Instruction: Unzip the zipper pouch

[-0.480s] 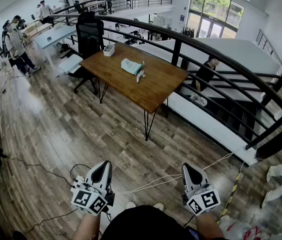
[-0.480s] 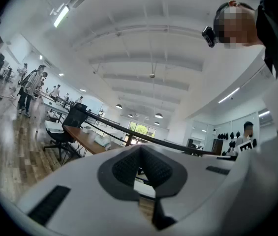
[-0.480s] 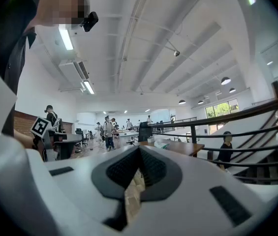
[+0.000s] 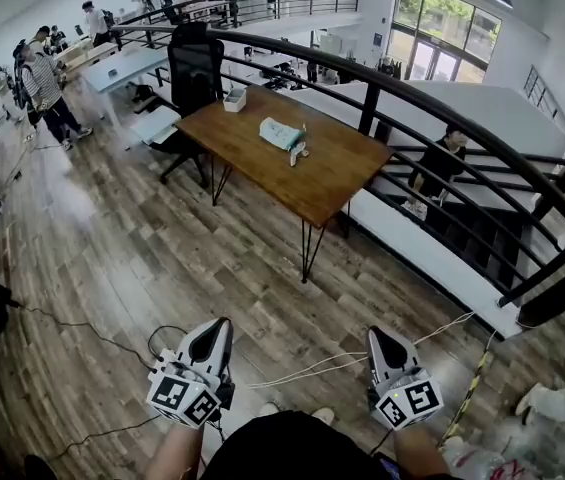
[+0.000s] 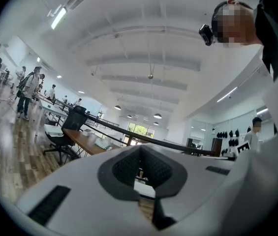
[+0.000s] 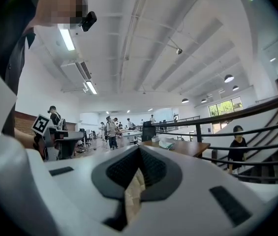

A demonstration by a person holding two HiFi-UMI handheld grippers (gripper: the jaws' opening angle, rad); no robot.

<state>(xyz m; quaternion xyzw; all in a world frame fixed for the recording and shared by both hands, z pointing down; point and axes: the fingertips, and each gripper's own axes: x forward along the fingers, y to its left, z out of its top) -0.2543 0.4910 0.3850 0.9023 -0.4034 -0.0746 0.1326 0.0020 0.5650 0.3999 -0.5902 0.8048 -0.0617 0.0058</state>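
Observation:
A pale green zipper pouch (image 4: 284, 134) lies on the wooden table (image 4: 332, 173) far ahead, small in the head view; it also shows in the right gripper view as a pouch (image 6: 167, 144) on the table. My left gripper (image 4: 212, 340) and right gripper (image 4: 384, 346) are held low near my body, well short of the table. Both are shut with nothing between the jaws. In the left gripper view my left gripper (image 5: 139, 181) points toward the table; my right gripper (image 6: 138, 178) does the same.
A black railing (image 4: 412, 98) curves behind the table, with a drop and a seated person (image 4: 440, 163) beyond. A black office chair (image 4: 194, 63) stands at the table's far end, beside a small white box (image 4: 233, 99). Cables (image 4: 302, 368) trail over the wood floor. People stand at desks at the far left.
The view has shifted slightly: the table and pouch sit a little further right and lower in the frame. Both grippers stay shut in about the same place.

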